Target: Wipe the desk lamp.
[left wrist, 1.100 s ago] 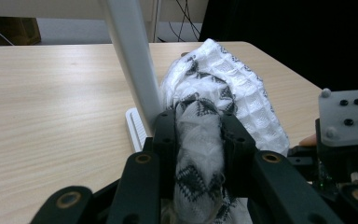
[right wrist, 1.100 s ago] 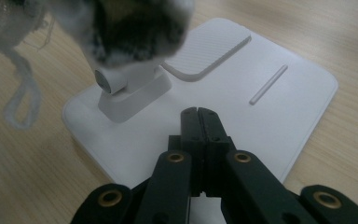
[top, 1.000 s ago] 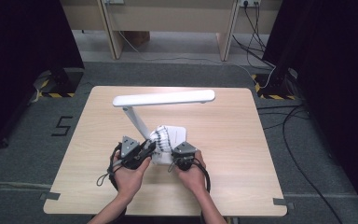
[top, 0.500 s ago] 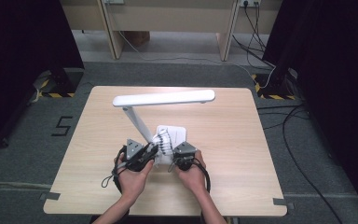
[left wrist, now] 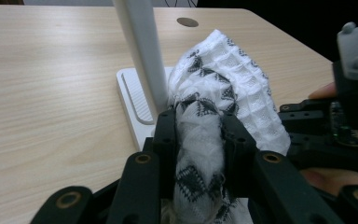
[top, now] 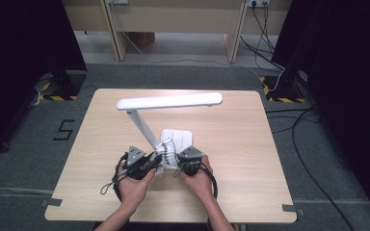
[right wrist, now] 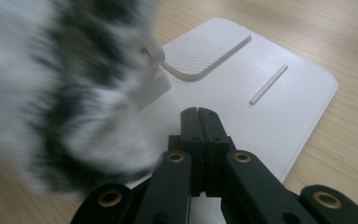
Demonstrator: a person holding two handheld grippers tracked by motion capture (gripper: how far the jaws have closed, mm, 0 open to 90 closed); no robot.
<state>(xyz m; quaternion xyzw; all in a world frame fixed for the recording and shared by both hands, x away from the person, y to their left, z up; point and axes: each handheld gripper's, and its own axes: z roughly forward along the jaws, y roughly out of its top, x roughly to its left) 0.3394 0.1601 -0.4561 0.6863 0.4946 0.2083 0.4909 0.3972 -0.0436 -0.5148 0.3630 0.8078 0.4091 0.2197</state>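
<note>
Cloth: the white, dark-patterned cloth (left wrist: 223, 93) lies bunched against the lamp (top: 169, 101) pole, over the near edge of the lamp base (right wrist: 279, 98).
Change: over the last second both hands have drawn slightly toward the person, the cloth coming along; likely the wiping stroke across the base is under way.
Left hand-held gripper (left wrist: 198, 135): jaws clamped on a fold of cloth, low, aimed at the pole.
Right hand-held gripper (right wrist: 200, 114): jaws pressed together, empty, over the base just beside the cloth.
Surface (top: 250, 144): otherwise bare wood.
</note>
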